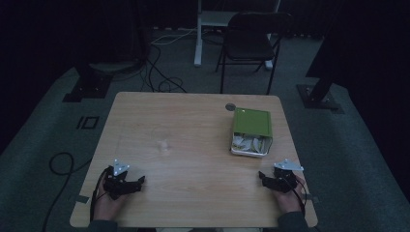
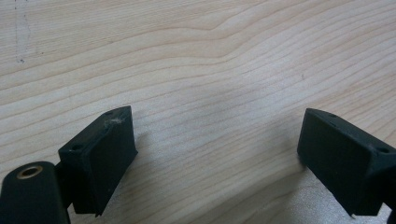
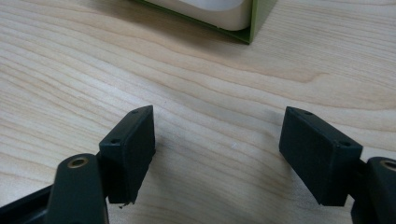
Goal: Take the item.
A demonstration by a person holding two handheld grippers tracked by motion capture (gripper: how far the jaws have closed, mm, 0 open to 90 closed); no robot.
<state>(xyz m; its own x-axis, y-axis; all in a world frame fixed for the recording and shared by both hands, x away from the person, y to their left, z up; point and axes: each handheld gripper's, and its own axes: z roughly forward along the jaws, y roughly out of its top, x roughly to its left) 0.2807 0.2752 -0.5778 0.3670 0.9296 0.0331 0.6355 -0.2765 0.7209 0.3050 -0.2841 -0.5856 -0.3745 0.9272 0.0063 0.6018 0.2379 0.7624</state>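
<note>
Green-lidded box [image 1: 251, 130], no legible writing.

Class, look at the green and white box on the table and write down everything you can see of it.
The box is a shallow white tray with a flat green lid slid back toward the far side, so the near part is open. Pale, whitish pieces lie inside, too small to identify. It sits flat on the wooden table, right of centre, beyond the right gripper. The right gripper view shows its rounded white corner inside a green edge. Nothing grips it.
</note>
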